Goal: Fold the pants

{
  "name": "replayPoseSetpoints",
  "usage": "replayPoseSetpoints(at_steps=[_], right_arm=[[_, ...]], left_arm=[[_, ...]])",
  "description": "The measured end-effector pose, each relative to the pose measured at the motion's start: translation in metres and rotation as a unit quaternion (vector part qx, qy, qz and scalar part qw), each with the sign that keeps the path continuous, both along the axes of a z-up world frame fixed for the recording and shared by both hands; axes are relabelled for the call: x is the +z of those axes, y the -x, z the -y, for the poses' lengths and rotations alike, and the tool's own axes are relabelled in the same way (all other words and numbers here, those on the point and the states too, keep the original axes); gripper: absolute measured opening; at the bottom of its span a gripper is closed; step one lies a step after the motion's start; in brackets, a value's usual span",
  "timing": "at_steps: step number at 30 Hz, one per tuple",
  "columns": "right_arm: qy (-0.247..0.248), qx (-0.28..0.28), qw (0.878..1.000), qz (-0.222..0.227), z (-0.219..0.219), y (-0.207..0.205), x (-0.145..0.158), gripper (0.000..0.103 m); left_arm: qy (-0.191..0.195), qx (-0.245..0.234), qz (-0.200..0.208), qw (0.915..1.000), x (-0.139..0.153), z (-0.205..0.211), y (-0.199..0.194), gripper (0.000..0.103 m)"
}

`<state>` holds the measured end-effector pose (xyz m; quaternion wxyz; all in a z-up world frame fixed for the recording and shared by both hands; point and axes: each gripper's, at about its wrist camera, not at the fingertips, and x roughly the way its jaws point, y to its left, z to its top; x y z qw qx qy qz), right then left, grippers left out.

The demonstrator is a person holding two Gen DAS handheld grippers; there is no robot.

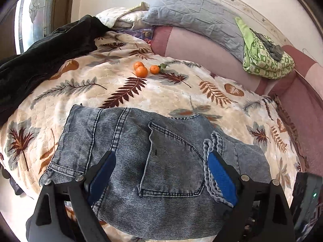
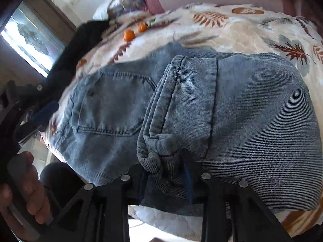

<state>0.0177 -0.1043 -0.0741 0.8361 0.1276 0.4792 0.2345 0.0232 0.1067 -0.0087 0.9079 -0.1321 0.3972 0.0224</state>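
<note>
Grey-blue denim pants (image 1: 129,151) lie folded on a leaf-print blanket (image 1: 161,92), back pocket up, with the hem cuffs (image 1: 214,141) laid over the seat. My left gripper (image 1: 161,173) is open; its blue pads (image 1: 222,177) rest on the denim on either side of the pocket. In the right wrist view the pants (image 2: 252,121) fill the frame. My right gripper (image 2: 165,181) is closed on the bunched hem cuffs (image 2: 159,147) at the near edge. The left gripper's frame (image 2: 12,104) and the hand holding it show at the left.
Three oranges (image 1: 144,69) lie on the blanket beyond the pants. A dark garment (image 1: 46,54) lies far left. A grey pillow (image 1: 193,16) and a green patterned cloth (image 1: 264,56) rest on the pink headboard (image 1: 201,54). A window (image 1: 30,20) is at the left.
</note>
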Motion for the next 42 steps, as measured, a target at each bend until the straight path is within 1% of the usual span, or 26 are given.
replayPoseSetpoints(at_steps=[1,2,3,5,6,8,10,11,12,14,16,17,20,22,24,25,26,28,31,34,37,38,39,40,41,42], right_arm=[[-0.041,-0.003,0.999,-0.016,0.012,0.002,0.004,0.052],[-0.084,-0.02,0.996,-0.019,0.029,0.006,0.009,0.062],[-0.114,-0.044,0.992,-0.013,0.047,0.014,0.015,0.064],[-0.157,-0.088,0.984,-0.002,0.086,0.03,0.02,0.065],[-0.181,-0.111,0.977,-0.003,0.105,0.04,0.018,0.065],[-0.235,-0.155,0.959,-0.018,0.143,0.057,0.008,0.065],[-0.288,-0.185,0.938,-0.043,0.171,0.07,-0.008,0.065],[-0.314,-0.195,0.928,-0.055,0.179,0.076,-0.018,0.065],[-0.332,-0.2,0.919,-0.066,0.184,0.075,-0.023,0.065],[-0.36,-0.204,0.907,-0.08,0.19,0.076,-0.034,0.065],[-0.387,-0.192,0.897,-0.093,0.186,0.07,-0.038,0.065],[-0.394,-0.19,0.894,-0.099,0.182,0.068,-0.041,0.065],[-0.398,-0.188,0.892,-0.102,0.17,0.057,-0.043,0.065],[-0.406,-0.19,0.886,-0.115,0.158,0.041,-0.047,0.065],[-0.384,-0.201,0.89,-0.138,0.151,0.036,-0.053,0.065],[-0.387,-0.206,0.888,-0.139,0.15,0.037,-0.055,0.065],[-0.388,-0.207,0.887,-0.138,0.15,0.038,-0.054,0.065],[-0.383,-0.227,0.886,-0.131,0.155,0.042,-0.054,0.065],[-0.392,-0.264,0.874,-0.114,0.172,0.048,-0.054,0.065],[-0.404,-0.284,0.862,-0.112,0.179,0.044,-0.056,0.065],[-0.405,-0.296,0.86,-0.098,0.18,0.046,-0.054,0.064],[-0.403,-0.303,0.859,-0.091,0.181,0.049,-0.054,0.058],[-0.392,-0.315,0.86,-0.081,0.185,0.054,-0.051,0.05],[-0.376,-0.334,0.862,-0.06,0.189,0.06,-0.045,0.032],[-0.37,-0.339,0.864,-0.043,0.194,0.065,-0.04,0.027],[-0.368,-0.336,0.866,-0.034,0.195,0.067,-0.034,0.026]], left_arm=[[0.002,-0.008,0.0,1.0,0.0,0.005,0.001,0.093],[0.007,-0.018,0.0,0.9998,0.001,0.012,0.0,0.093],[0.012,-0.033,0.003,0.9994,0.003,0.021,0.0,0.093],[0.017,-0.068,0.013,0.9975,0.009,0.044,-0.002,0.093],[0.017,-0.082,0.016,0.9963,0.01,0.054,-0.003,0.093],[0.009,-0.111,0.011,0.9937,0.005,0.076,-0.009,0.093],[-0.016,-0.118,-0.016,0.9928,-0.011,0.091,-0.017,0.093],[-0.022,-0.12,-0.029,0.9921,-0.02,0.094,-0.02,0.093],[-0.029,-0.118,-0.046,0.9916,-0.031,0.096,-0.023,0.093],[-0.033,-0.109,-0.076,0.9907,-0.046,0.093,-0.026,0.093],[-0.033,-0.1,-0.083,0.9909,-0.053,0.087,-0.026,0.093],[-0.035,-0.099,-0.084,0.9909,-0.054,0.086,-0.025,0.093],[-0.043,-0.102,-0.083,0.9904,-0.052,0.086,-0.024,0.093],[-0.048,-0.103,-0.085,0.9899,-0.054,0.088,-0.025,0.093],[-0.052,-0.103,-0.088,0.9895,-0.055,0.089,-0.025,0.093],[-0.054,-0.104,-0.088,0.9892,-0.056,0.089,-0.025,0.093],[-0.056,-0.105,-0.088,0.9889,-0.056,0.089,-0.026,0.093],[-0.058,-0.108,-0.088,0.9886,-0.058,0.089,-0.026,0.093],[-0.063,-0.112,-0.085,0.9881,-0.06,0.091,-0.025,0.093],[-0.073,-0.114,-0.083,0.9873,-0.061,0.093,-0.024,0.093],[-0.08,-0.121,-0.081,0.9862,-0.062,0.093,-0.024,0.093],[-0.083,-0.123,-0.079,0.9857,-0.063,0.094,-0.023,0.093],[-0.087,-0.126,-0.078,0.9851,-0.064,0.094,-0.023,0.093],[-0.092,-0.13,-0.077,0.9842,-0.065,0.095,-0.022,0.093],[-0.096,-0.134,-0.074,0.9836,-0.065,0.097,-0.021,0.094],[-0.101,-0.134,-0.072,0.9832,-0.066,0.098,-0.021,0.094]])
